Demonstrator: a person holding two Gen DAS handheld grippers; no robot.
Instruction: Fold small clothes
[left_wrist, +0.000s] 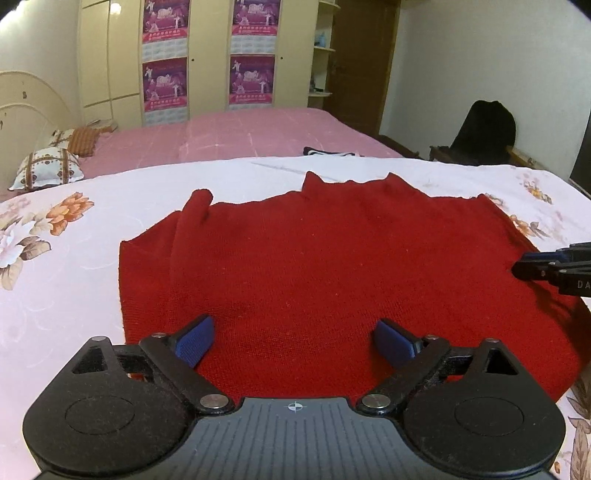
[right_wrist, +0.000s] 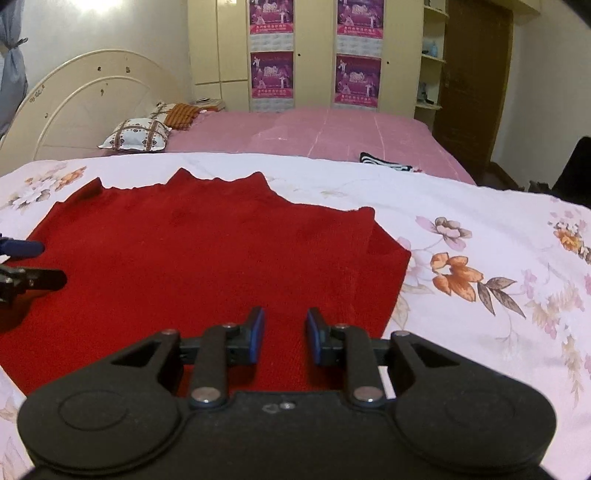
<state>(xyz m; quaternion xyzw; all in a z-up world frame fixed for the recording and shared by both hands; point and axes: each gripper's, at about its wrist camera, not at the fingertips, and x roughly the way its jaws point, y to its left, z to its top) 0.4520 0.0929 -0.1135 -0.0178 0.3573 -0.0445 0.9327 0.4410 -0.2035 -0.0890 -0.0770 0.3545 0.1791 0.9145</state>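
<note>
The red knit garment (left_wrist: 332, 266) lies flat on the floral sheet (left_wrist: 55, 288), hem along the near edge, neckline away toward the far edge. The left gripper (left_wrist: 295, 339) hovers wide open over the hem. The right gripper (right_wrist: 284, 334), fingers narrowly apart and empty, sits nearer the hem's right corner.

Home bedroom, pink-sheeted bed (left_wrist: 258, 136) with pillows (right_wrist: 138, 134), cream wardrobe (left_wrist: 110, 55) (posters on doors)

Matt red knit sweater (left_wrist: 332, 266) lies on a smooth, faintly glossy floral sheet (left_wrist: 55, 266).
</note>
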